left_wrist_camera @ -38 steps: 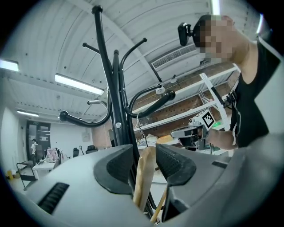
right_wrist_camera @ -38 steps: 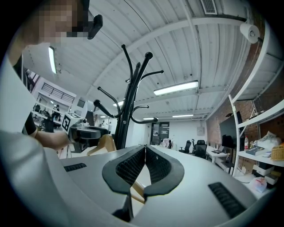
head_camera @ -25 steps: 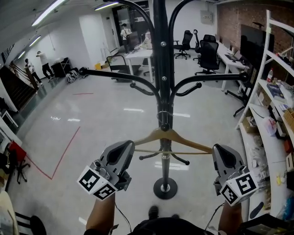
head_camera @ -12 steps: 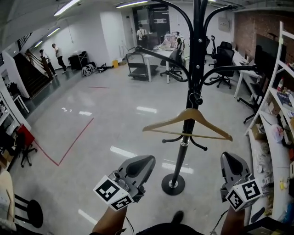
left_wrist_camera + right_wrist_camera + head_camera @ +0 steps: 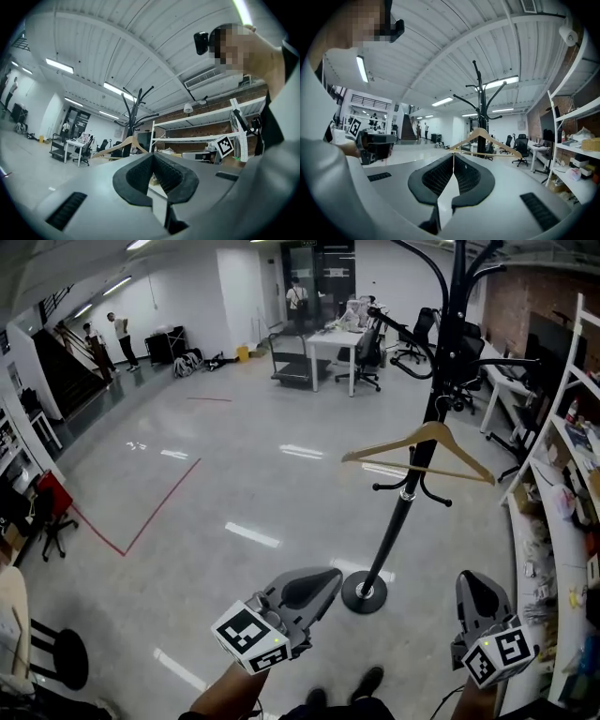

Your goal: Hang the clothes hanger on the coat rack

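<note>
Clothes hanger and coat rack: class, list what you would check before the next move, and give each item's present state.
1. Clothes hanger hangs on the coat rack: ok.
2. Its hook is fully seated on a peg: cannot tell, too small to see.
3. Left gripper is empty, jaws together: ok.
4. Right gripper is empty, jaws together: ok.
5. Both grippers are apart from the hanger and rack: ok.
6. Rack base sits flat on the floor: ok.
</note>
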Motion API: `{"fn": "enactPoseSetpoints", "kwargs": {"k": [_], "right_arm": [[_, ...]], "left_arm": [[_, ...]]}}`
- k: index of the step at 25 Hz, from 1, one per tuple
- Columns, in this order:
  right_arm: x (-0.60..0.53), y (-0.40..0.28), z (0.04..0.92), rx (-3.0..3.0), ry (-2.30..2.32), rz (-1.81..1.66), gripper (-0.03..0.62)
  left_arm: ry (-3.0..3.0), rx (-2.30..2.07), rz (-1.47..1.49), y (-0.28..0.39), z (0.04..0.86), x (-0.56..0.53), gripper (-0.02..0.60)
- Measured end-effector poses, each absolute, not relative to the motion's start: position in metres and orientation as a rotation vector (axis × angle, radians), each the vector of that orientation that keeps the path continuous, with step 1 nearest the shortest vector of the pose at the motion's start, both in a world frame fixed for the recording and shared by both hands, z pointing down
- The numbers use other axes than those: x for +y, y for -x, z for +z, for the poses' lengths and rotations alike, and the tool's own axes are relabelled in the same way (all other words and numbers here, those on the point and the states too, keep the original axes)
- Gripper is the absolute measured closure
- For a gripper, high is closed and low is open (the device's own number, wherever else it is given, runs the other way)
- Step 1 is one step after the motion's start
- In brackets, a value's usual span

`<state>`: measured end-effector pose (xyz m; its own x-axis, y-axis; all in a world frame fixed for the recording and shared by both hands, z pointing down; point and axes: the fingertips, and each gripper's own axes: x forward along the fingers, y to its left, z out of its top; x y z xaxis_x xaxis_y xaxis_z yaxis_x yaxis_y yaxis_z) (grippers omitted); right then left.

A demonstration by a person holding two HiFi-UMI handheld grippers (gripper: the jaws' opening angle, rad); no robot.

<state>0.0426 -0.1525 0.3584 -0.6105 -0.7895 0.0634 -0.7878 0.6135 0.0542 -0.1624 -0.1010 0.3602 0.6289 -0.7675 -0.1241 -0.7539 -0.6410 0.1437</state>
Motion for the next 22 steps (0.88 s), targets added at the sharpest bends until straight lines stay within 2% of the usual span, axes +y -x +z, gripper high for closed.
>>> {"fn": "enactPoseSetpoints", "kwargs": {"k": [5,11,22], "right_arm": [[-0.111,-0.052,0.349,-2.766,-1.364,-0.049,0.586],[-0.063,-0.088,0.351,-2.806,-1.342,-0.055,0.586],[0.053,-0.196,0.354,-2.823,-1.333,-0.009,0.586]], "left_arm": [[-2.770,-1.296,-0.259,0.151,0.353,-0.059,0.581],[-2.783,-1.371,-0.220,0.107,0.353,-0.010,0.581],[-2.780,-1.424,-0.078,-0.012,0.353,0.110,0.581]]}}
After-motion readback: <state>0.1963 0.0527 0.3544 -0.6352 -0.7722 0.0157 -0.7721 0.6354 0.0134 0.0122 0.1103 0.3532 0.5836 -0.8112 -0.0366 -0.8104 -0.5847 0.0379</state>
